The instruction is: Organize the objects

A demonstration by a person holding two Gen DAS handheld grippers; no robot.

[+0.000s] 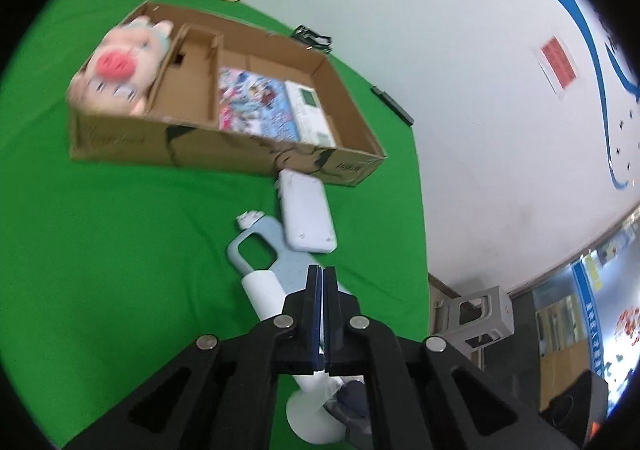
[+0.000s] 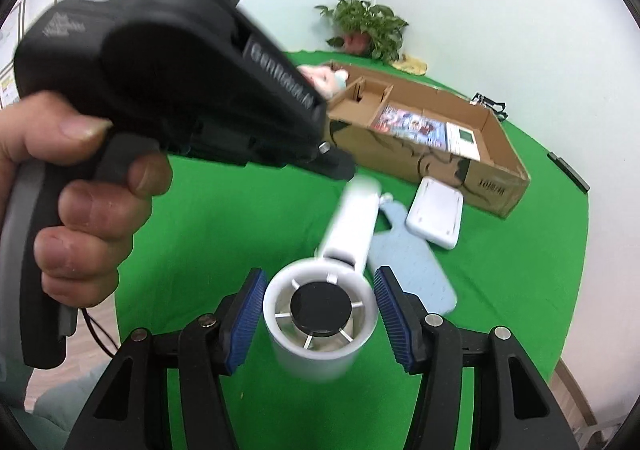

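- Two blue ribbed pads of the right gripper sit against opposite sides of the round head of a white hand fan, pinching it. The fan's black hub faces the right wrist camera and its handle points away over the green cloth.
- Only the right wrist view shows a person's hand around the left gripper's black body. Blurred pale lettering on that body seems to read "GenRobot".
- From the left wrist view, the left gripper's jaws are pressed together with nothing between them, above the fan's handle.
- Just past the fan lies a pale blue flat pouch with a handle cut-out. A white rounded case lies at its far side, overlapping it in the left wrist view.
- Beyond them stands a divided cardboard box. The dark print on its front wall is too blurred to read.
- Inside, a pink plush pig fills the left compartment. A colourful booklet and a white calculator with a green screen lie in the wide right one. The booklet's cover text is illegible.
- Farther off, a potted plant stands at the cloth's back edge.
- Only the left wrist view shows a grey stool on the floor and a red label on the wall, its writing unreadable.
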